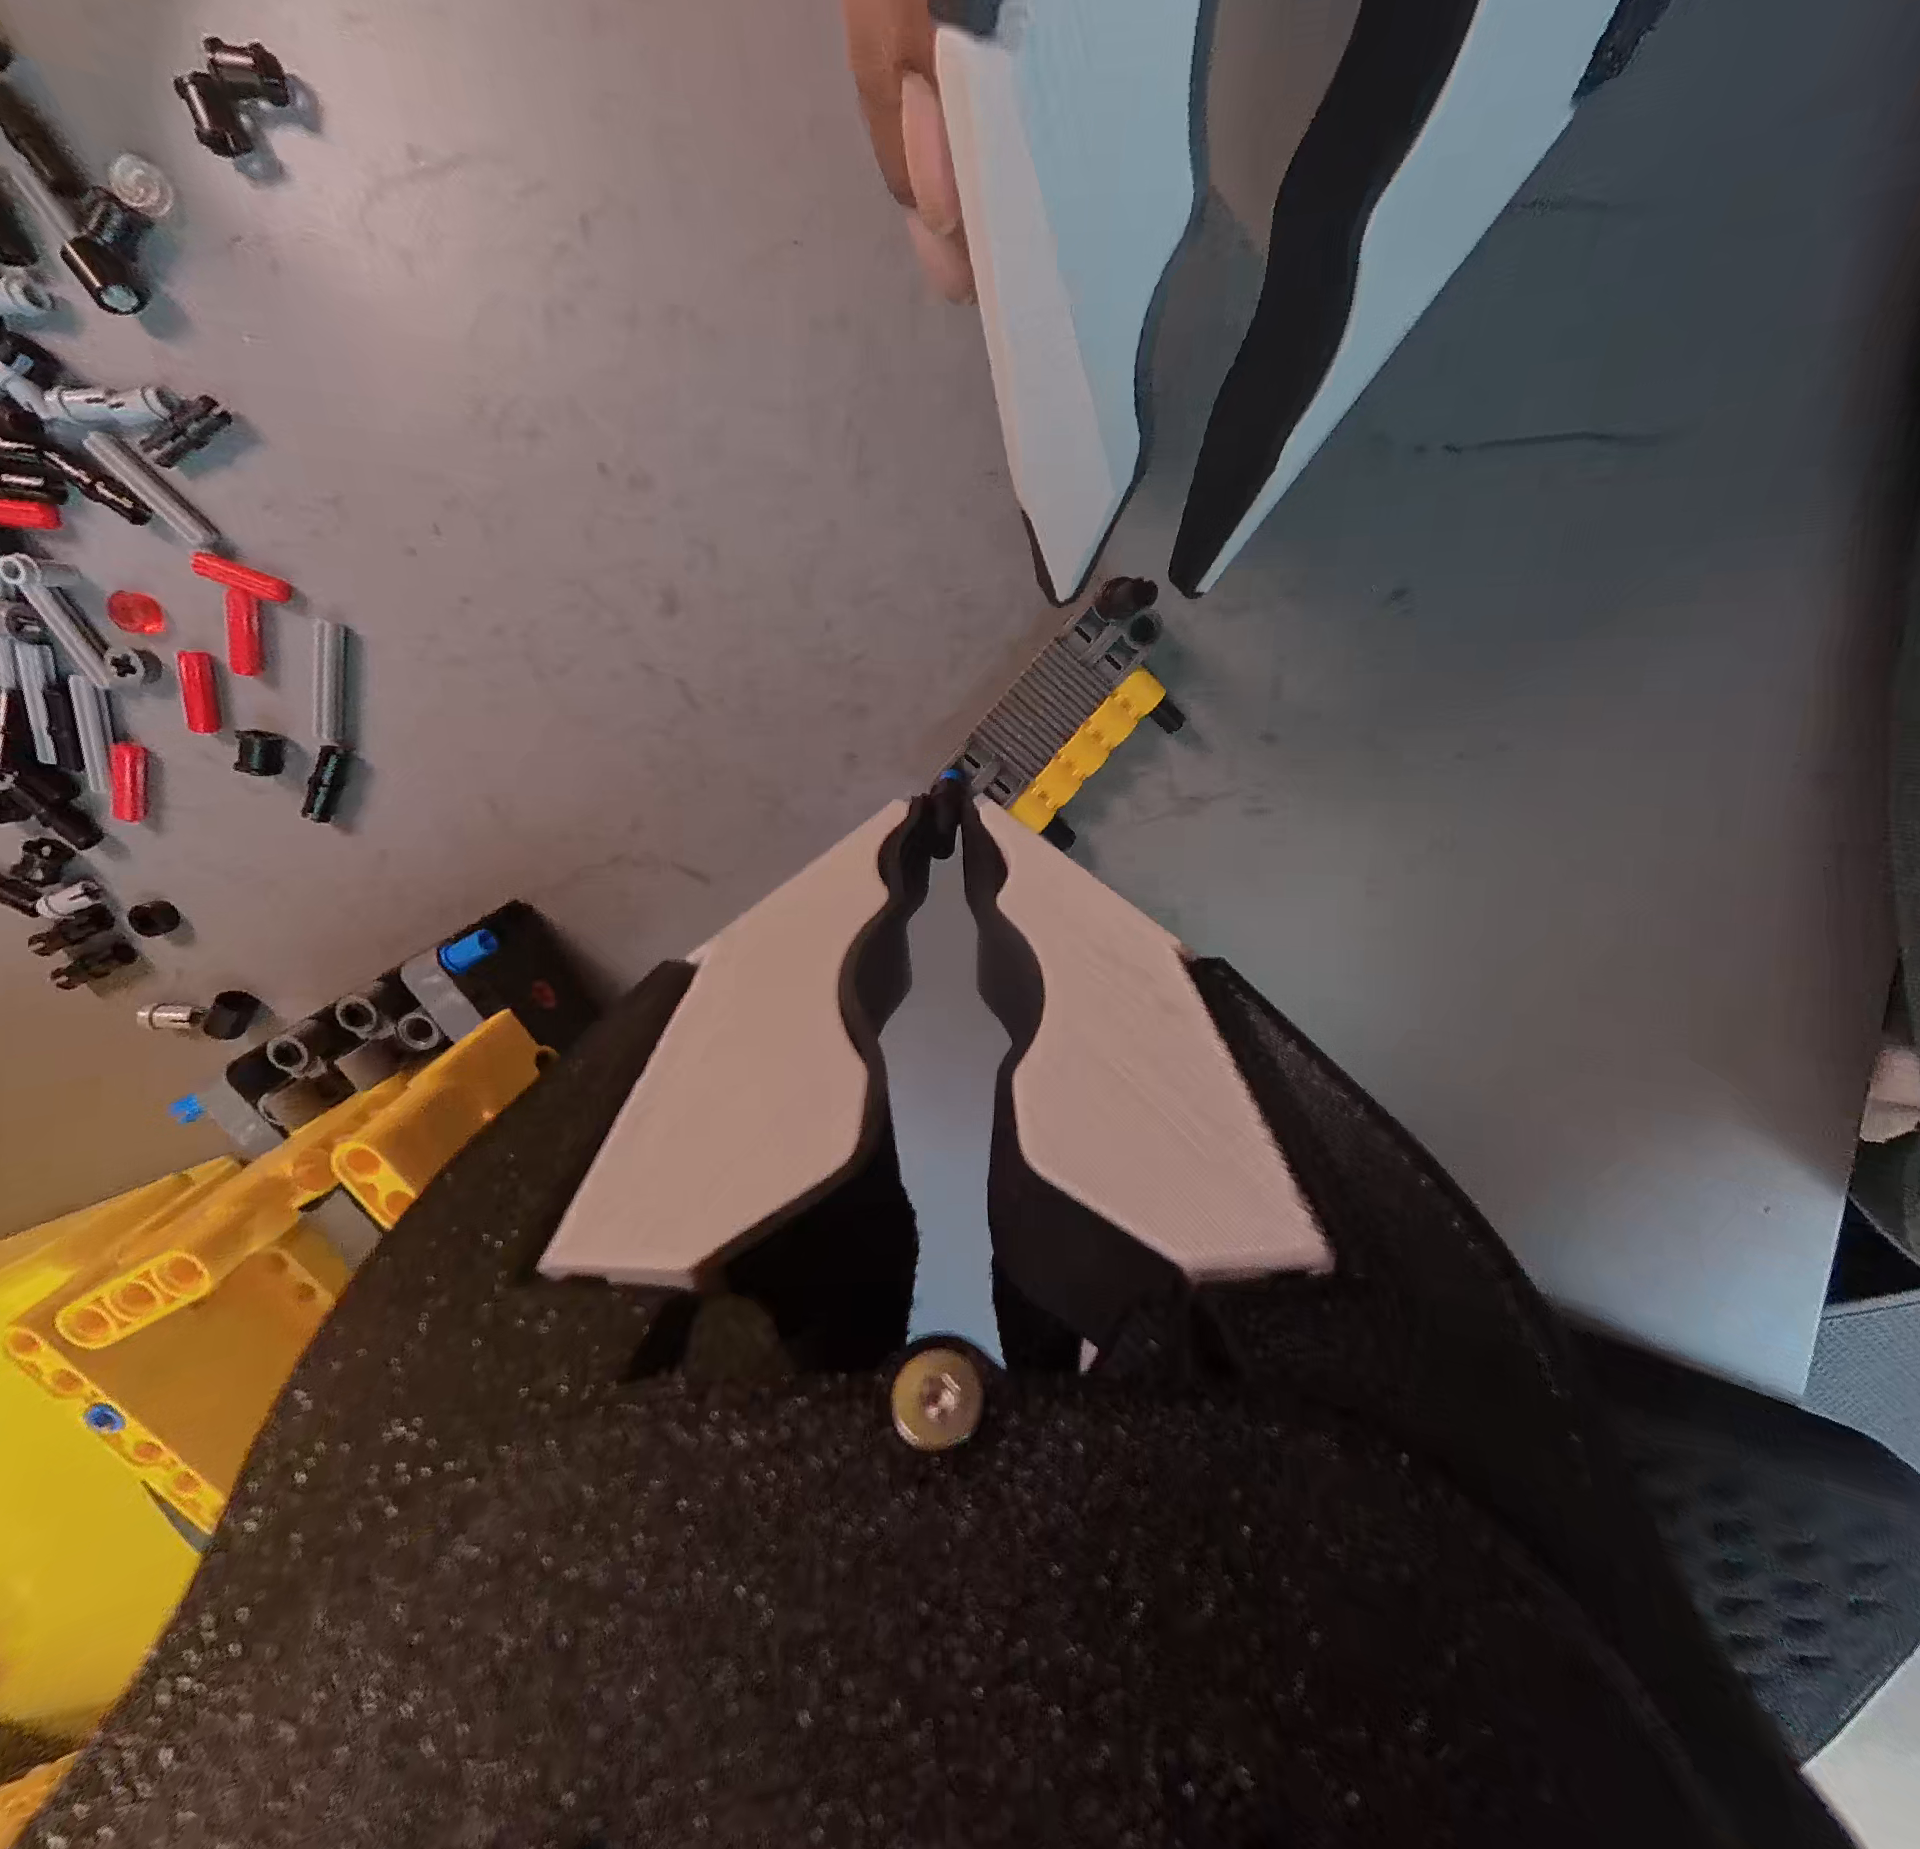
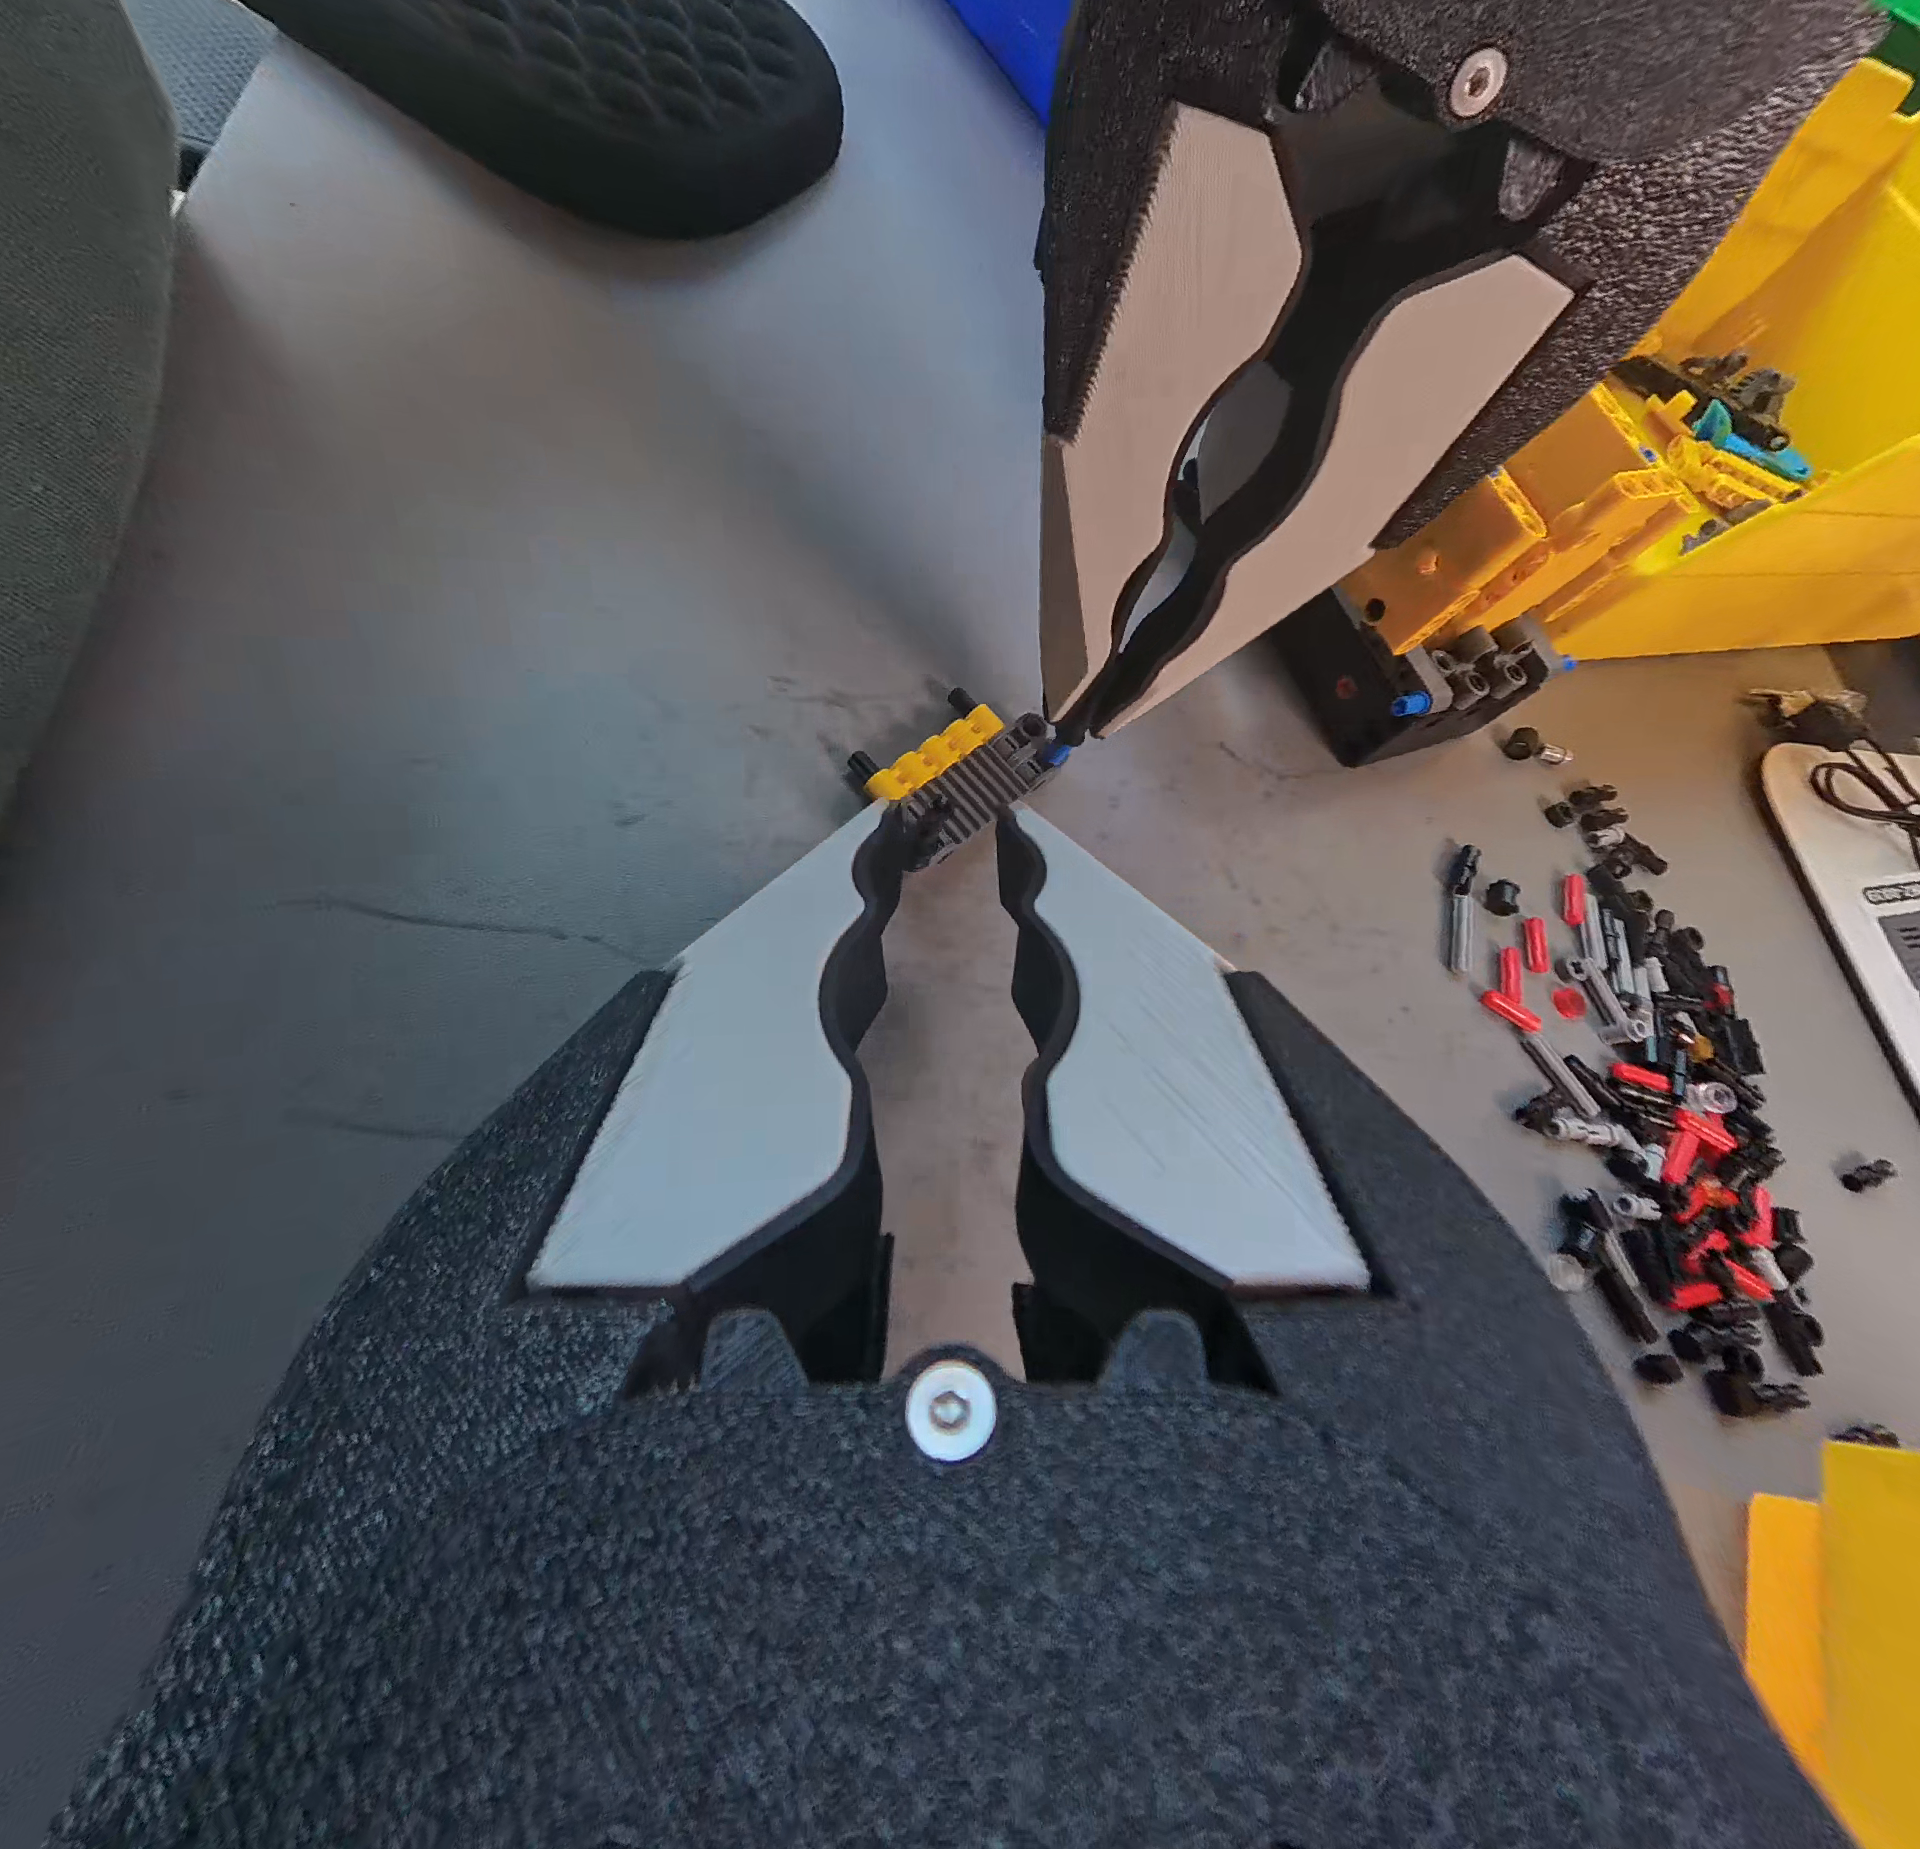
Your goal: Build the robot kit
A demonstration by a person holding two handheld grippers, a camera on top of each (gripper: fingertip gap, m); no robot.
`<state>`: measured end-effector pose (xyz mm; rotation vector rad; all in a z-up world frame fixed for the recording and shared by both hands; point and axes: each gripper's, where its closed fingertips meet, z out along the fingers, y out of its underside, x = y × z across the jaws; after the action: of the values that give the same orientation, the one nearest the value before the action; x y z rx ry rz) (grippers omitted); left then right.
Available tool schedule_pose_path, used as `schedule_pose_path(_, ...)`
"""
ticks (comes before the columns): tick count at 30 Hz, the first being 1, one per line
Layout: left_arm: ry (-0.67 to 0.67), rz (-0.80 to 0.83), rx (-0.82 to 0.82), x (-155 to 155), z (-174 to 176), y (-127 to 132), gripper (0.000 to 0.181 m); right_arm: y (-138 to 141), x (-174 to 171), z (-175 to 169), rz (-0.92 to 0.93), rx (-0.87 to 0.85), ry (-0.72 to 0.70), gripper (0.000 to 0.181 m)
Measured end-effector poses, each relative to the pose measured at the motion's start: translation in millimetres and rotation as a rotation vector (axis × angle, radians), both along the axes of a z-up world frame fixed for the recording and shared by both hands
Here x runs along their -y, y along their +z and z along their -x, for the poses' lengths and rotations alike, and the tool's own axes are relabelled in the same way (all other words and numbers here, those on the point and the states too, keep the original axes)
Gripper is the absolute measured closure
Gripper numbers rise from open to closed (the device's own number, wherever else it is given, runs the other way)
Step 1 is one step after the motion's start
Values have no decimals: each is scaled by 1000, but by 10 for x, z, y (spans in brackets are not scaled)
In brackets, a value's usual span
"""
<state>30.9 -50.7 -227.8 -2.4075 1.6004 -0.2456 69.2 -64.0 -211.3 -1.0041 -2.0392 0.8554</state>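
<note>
A small brick assembly [image 1: 1049, 708], a grey ribbed panel with a yellow beam and black pins beside it, lies low over the grey table [image 1: 623, 397]. My left gripper [image 1: 940, 812] is shut on a blue pin [image 1: 948, 779] at the assembly's near end. My right gripper [image 1: 1127, 594] comes in from the top and clamps the far end. In the right wrist view my right gripper [image 2: 943, 828] is shut on the grey end of the assembly [image 2: 956, 771]. There the left gripper [image 2: 1070, 734] pinches the blue pin [image 2: 1058, 755] from the upper right.
A pile of loose red, grey and black pins [image 2: 1662, 1124] lies on the table and also shows in the left wrist view [image 1: 104, 604]. A black and yellow brick model [image 2: 1455, 604] stands by a yellow bin [image 2: 1818, 272]. A black mesh pad [image 2: 540, 64] lies far left. A hand [image 1: 914, 137] holds the right gripper. Across from one pair of fingers to the other is roughly 5 centimeters.
</note>
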Motion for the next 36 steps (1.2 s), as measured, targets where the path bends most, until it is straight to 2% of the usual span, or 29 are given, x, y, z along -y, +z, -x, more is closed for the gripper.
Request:
schedule_pose_path(9, -97, 20, -131, -17, 0, -3, 177, -43, 27, 28, -17, 7, -4, 165)
schedule_pose_path(26, -190, 30, -212, -1, -25, -29, 177, -115, 34, 55, -18, 35, -10, 174)
schedule_pose_path(30, -197, -1, -160, 2, -25, -26, 177, -115, 27, 54, -21, 34, -13, 174)
schedule_pose_path(36, -112, -49, 9, 23, 0, -12, 177, -118, 19, 58, -12, 37, -16, 174)
